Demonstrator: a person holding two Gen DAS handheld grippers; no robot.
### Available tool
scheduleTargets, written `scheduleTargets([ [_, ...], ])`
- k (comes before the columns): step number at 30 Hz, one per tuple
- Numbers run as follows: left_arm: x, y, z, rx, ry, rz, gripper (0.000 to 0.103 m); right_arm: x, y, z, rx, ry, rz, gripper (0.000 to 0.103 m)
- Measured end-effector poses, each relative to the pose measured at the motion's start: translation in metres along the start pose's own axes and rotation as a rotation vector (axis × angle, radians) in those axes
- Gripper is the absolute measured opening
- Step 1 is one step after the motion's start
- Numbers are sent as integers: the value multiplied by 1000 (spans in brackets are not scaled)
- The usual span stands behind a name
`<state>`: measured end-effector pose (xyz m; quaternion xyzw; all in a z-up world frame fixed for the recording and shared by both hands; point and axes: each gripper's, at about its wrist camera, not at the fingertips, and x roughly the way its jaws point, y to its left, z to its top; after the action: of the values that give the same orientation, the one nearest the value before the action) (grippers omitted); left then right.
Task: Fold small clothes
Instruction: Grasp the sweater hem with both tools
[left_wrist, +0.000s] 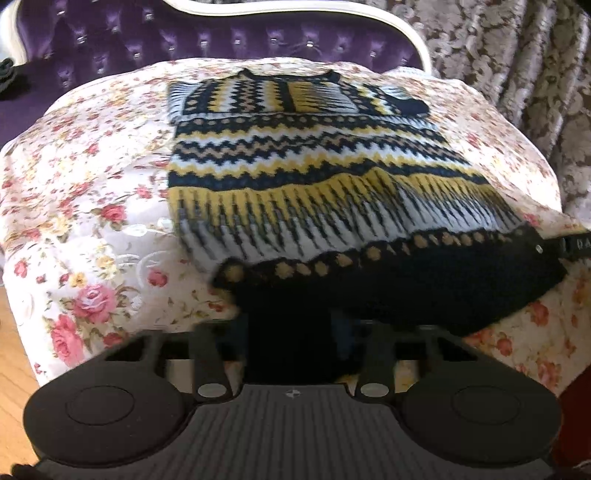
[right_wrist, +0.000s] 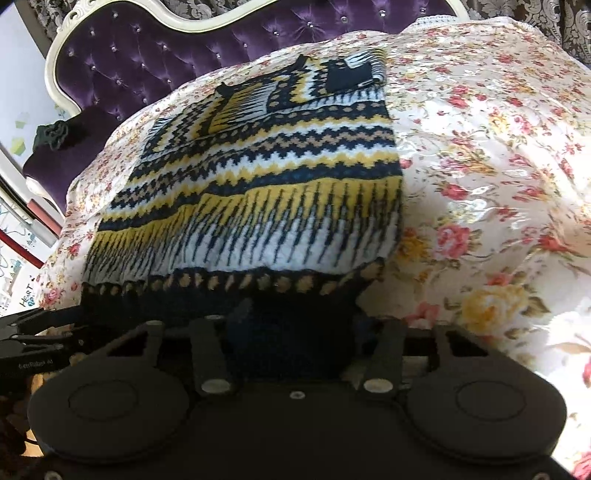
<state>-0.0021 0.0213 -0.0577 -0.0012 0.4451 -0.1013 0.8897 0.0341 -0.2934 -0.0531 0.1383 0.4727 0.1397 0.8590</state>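
Left gripper (left_wrist: 291, 332) clamped on sweater (left_wrist: 295, 177) hem, near corner. Right gripper (right_wrist: 295, 332) clamped on hem, other corner. Sweater lies flat on floral bedspread (left_wrist: 92, 184), sleeves folded in. Knit soft, thick, floppy, likely sags; hem corners suit grip.

Purple tufted headboard (right_wrist: 147, 62) with cream frame, floral bedspread (left_wrist: 92, 192), patterned curtains (left_wrist: 517, 55), wood floor (left_wrist: 14, 369)

Floral bedspread (left_wrist: 92, 192), purple tufted headboard (right_wrist: 147, 70)
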Motion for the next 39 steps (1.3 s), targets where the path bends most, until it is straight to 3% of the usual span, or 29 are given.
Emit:
scheduleTargets([
  [2, 0, 8, 1, -44, -11, -2, 10, 0, -3, 0, 3, 5, -16, 21],
  [5, -3, 22, 5, -138, -36, -48, 9, -1, -8, -1, 27, 3, -5, 14],
  [10, -22, 26, 22, -174, -128, -82, 9, -14, -10, 9, 73, -46, 54, 13],
  [16, -45, 31, 65, -182, -262, -130, 9, -40, -9, 42, 92, -174, 128, 13],
  [21, -54, 33, 112, -149, -365, -148, 7, -51, -5, 85, 86, -268, 192, 13],
  [23, -55, 34, 132, -142, -409, -156, 0, -54, -2, 103, 74, -303, 213, 13],
  [28, -44, 37, 177, -122, -498, -123, 0, -47, 7, 154, 48, -387, 227, 13],
  [31, -23, 43, 201, -107, -488, -103, 0, -29, 6, 178, 62, -416, 225, 9],
  [35, -6, 48, 197, -56, -424, -67, 4, -11, -1, 198, 94, -428, 204, 6],
  [36, -1, 48, 193, -43, -400, -60, 7, -5, -3, 201, 104, -424, 197, 6],
  [38, 9, 49, 181, -15, -334, -45, 24, 0, -10, 202, 112, -421, 176, 6],
  [39, 13, 49, 173, -1, -304, -42, 26, 5, -13, 201, 111, -407, 161, 7],
])
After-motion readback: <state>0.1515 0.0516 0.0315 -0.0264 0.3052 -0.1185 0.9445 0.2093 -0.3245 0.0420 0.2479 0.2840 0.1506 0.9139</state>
